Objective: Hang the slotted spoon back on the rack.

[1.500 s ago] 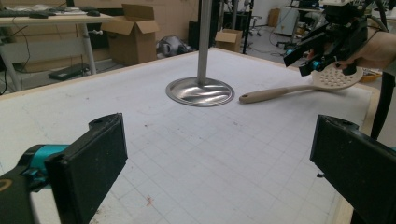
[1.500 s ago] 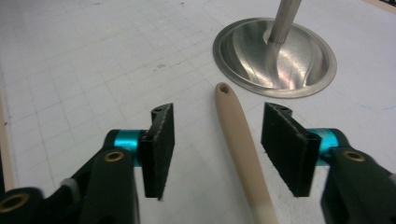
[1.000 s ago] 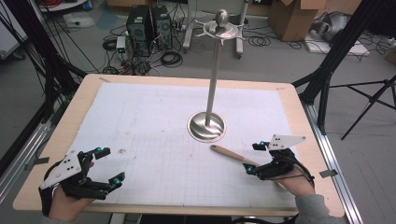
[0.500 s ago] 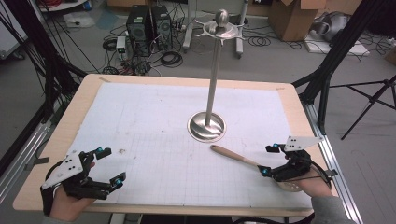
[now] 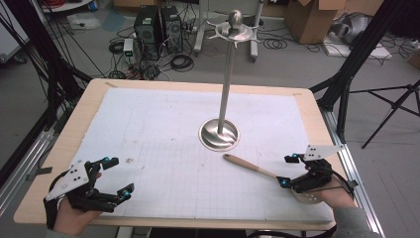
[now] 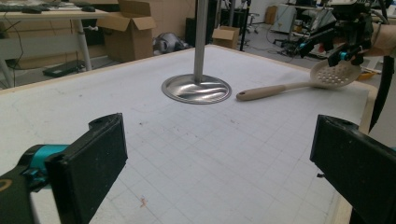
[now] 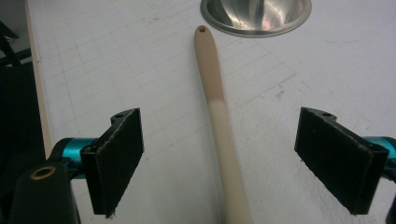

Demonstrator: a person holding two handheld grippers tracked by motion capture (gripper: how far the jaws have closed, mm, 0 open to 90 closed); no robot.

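Metal stand (image 5: 225,106) rises mid-counter, its round base (image 5: 219,134) the main obstacle. Slotted spoon (image 5: 257,171) lies just right-front of the base, handle tip near its rim. Counter (image 5: 148,129) left of the stand is open.

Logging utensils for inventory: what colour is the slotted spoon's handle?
Tan at the tip, paler cream lower down on the handle; right gripper view.

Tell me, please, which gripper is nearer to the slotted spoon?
Right. The right gripper hangs open directly over the slotted spoon, jaws either side of its handle. The left gripper sits open across the table at the near-left corner.
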